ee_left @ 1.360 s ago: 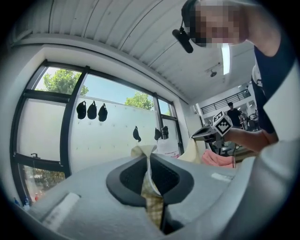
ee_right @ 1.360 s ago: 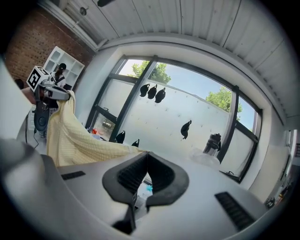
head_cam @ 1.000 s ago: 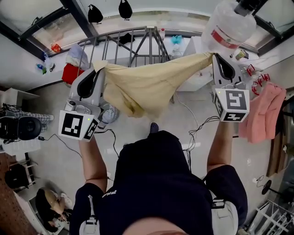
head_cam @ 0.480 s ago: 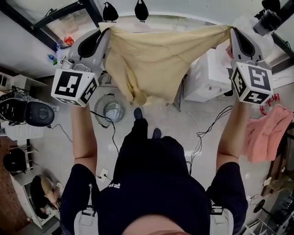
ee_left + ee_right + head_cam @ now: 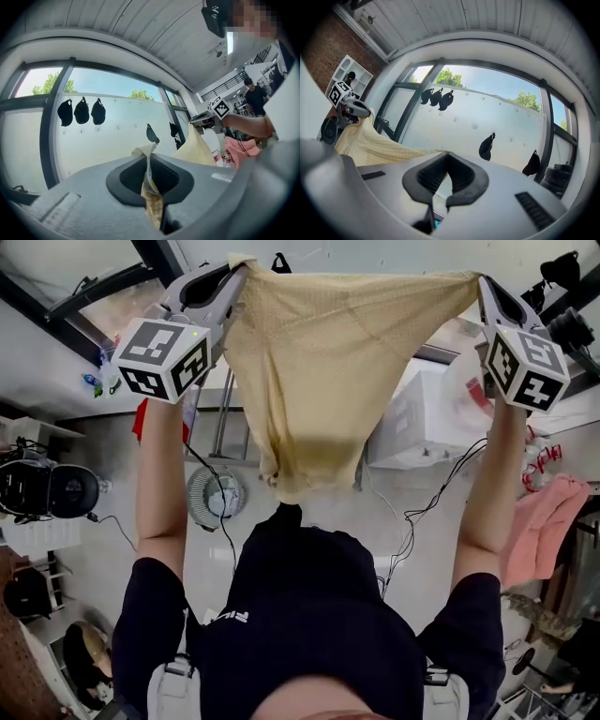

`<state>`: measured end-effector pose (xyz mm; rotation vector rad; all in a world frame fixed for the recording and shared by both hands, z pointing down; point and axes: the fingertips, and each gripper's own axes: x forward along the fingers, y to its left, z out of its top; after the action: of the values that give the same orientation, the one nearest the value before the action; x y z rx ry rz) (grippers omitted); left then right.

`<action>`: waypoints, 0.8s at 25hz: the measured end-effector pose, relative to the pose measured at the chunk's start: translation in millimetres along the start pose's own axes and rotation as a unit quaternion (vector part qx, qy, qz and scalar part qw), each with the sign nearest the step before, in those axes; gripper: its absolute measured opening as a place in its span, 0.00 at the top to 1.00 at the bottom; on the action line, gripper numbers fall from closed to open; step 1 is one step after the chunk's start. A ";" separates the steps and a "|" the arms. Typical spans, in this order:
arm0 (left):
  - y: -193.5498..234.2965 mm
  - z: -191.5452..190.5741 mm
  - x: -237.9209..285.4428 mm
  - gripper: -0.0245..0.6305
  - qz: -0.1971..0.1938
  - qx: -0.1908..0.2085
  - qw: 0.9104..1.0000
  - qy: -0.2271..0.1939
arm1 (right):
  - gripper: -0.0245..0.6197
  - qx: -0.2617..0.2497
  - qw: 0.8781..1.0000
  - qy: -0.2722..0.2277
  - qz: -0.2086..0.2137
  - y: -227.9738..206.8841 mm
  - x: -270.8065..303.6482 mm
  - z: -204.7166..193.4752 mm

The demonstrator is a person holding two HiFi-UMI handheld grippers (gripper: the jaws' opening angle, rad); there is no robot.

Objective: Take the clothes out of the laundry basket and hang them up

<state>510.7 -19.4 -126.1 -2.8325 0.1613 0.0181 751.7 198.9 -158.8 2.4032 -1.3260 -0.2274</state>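
1. Ahead of both tongs, a white wall (image 5: pixel 117 136) fills the space past the dark window frame.
2. Now the yellow garment (image 5: pixel 319 362): it's spread wide between my two hands, top edge pulled taut, the middle sagging to a point in front of me, clear of the floor.
3. Off to my right, a pink cloth (image 5: pixel 544 521) is draped, well apart from the garment.
4. Left tongs (image 5: pixel 236 270) are clamped tight on the garment's left corner; a fold of fabric is squeezed right between the tips and trails down the slot.
5. Right tongs (image 5: pixel 480 282) are pinched together on the opposite corner, with the fabric running away to the left from the tips.
6. Down on the floor, a round fan (image 5: pixel 214 495) sits below the garment's left side.
7. Smallest of all, black caps (image 5: pixel 82 111) hang in a row on wall pegs.
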 end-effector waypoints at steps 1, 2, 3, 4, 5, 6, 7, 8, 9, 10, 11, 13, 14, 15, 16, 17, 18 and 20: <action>9.6 -7.6 12.0 0.92 -0.002 -0.007 1.000 0.003 | 0.95 0.005 1.000 0.006 0.000 -0.9 14.9 -3.8; 19.0 -16.3 23.9 0.92 -0.002 -0.014 1.000 0.007 | 0.95 0.008 1.000 0.013 -0.001 -1.3 29.5 -8.6; 27.9 -26.1 35.5 0.92 -0.003 -0.021 1.000 0.012 | 0.95 0.011 1.000 0.021 -0.001 -0.8 43.9 -14.5; 36.3 -37.2 46.7 0.92 -0.003 -0.025 1.000 0.019 | 0.95 0.013 1.000 0.029 -0.001 0.6 58.2 -21.6; 44.2 -49.8 57.8 0.92 -0.003 -0.028 0.999 0.026 | 0.95 0.015 0.999 0.037 -0.001 3.1 72.3 -29.9; 51.6 -64.0 68.9 0.92 -0.004 -0.031 0.999 0.035 | 0.95 0.016 0.999 0.047 0.000 6.2 86.5 -39.5; 58.3 -79.9 80.3 0.92 -0.005 -0.039 0.998 0.045 | 0.95 0.019 0.998 0.058 0.001 9.5 100.4 -50.4; 64.1 -97.5 92.2 0.92 -0.007 -0.051 0.997 0.055 | 0.95 0.022 0.997 0.070 0.002 12.8 114.0 -62.7; 68.3 -116.4 104.2 0.92 -0.010 -0.064 0.996 0.067 | 0.95 0.025 0.996 0.084 0.003 16.0 126.9 -76.3; 70.9 -136.5 116.0 0.92 -0.014 -0.077 0.994 0.079 | 0.95 0.029 0.995 0.098 0.005 19.6 139.3 -91.2; 72.6 -157.5 127.5 0.92 -0.019 -0.087 0.992 0.093 | 0.95 0.032 0.993 0.113 0.006 23.6 151.5 -107.1; 74.8 -202.0 148.6 0.92 -0.028 -0.105 0.986 0.124 | 0.95 0.039 0.989 0.143 0.012 33.9 175.1 -139.9; 75.1 -225.2 157.8 0.92 -0.031 -0.113 0.983 0.143 | 0.95 0.042 0.987 0.157 0.016 40.2 186.0 -156.4; 74.2 -248.6 165.7 0.92 -0.035 -0.121 0.979 0.163 | 0.95 0.042 0.984 0.172 0.020 47.2 195.6 -173.2; 71.4 -271.8 172.3 0.92 -0.039 -0.129 0.974 0.182 | 0.95 0.041 0.981 0.189 0.024 55.0 203.4 -191.0; 67.2 -294.2 177.9 0.92 -0.043 -0.138 0.969 0.200 | 0.95 0.040 0.977 0.207 0.028 63.2 209.7 -209.6; 62.1 -315.3 183.1 0.92 -0.047 -0.148 0.964 0.216 | 0.95 0.045 0.973 0.225 0.034 71.5 215.2 -228.9; 51.1 -353.1 192.2 0.92 -0.051 -0.166 0.955 0.241 | 0.95 0.061 0.963 0.257 0.045 87.0 224.8 -267.2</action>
<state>694.3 -194.7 189.8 -3.1170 0.1232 -0.7381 891.3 35.9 130.2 2.2670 -1.2169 0.4866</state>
